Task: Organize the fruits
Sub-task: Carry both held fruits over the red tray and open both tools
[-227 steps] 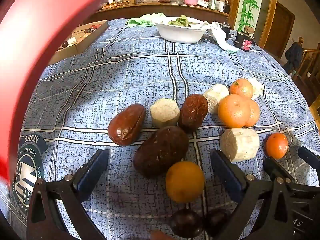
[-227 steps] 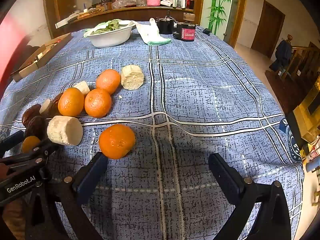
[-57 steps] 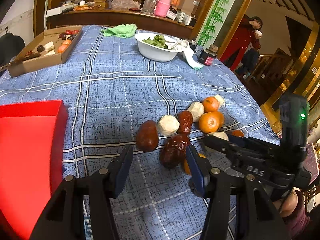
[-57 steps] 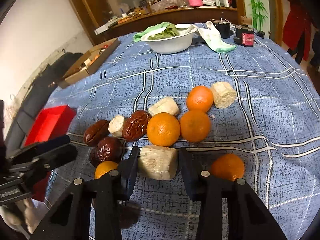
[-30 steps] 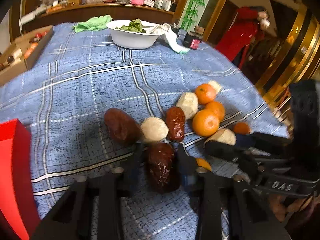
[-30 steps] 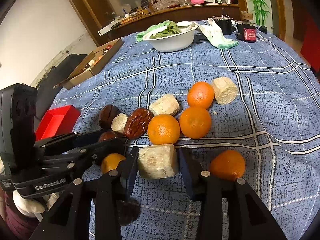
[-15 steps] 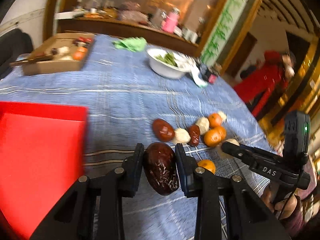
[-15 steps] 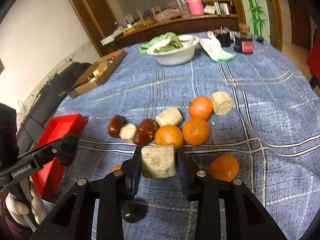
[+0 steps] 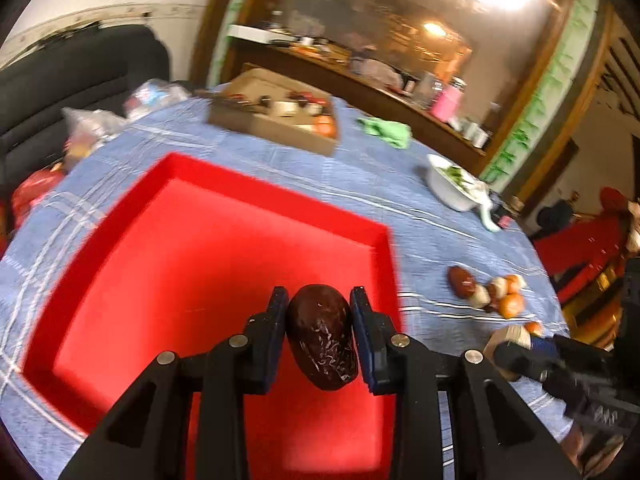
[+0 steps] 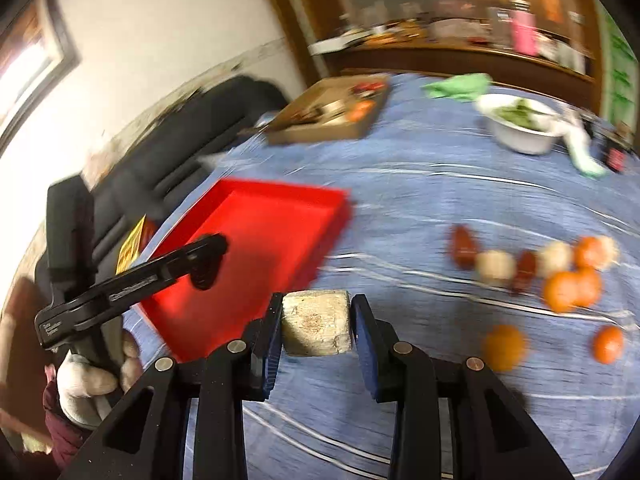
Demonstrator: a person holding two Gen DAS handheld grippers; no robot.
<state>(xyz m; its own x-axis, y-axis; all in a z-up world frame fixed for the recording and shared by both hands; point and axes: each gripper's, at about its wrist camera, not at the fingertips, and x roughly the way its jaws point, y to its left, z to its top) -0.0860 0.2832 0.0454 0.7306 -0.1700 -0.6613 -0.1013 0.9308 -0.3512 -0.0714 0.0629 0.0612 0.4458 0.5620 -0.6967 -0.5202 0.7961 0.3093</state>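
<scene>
My left gripper [image 9: 319, 310] is shut on a dark wrinkled date [image 9: 322, 336] and holds it above the red tray [image 9: 192, 264], which has nothing in it. My right gripper [image 10: 316, 316] is shut on a pale cut stem piece [image 10: 317, 322], held above the blue cloth just right of the red tray [image 10: 260, 236]. The left gripper [image 10: 208, 260] also shows over the tray in the right wrist view. The other dates [image 10: 464, 246], pale pieces [image 10: 496, 266] and oranges [image 10: 572, 286] lie in a cluster to the right.
A cardboard box [image 9: 276, 120] with small items sits at the back of the round table [image 9: 400, 184]. A white bowl of greens [image 10: 520, 124] and a green cloth [image 10: 460, 86] lie farther back. A dark sofa [image 9: 72, 76] stands left. A person in red [image 9: 588, 244] is at right.
Both grippers have lifted their pieces and swung left. The left one now holds the date over the red tray; the right one carries the pale piece toward the tray's edge.
</scene>
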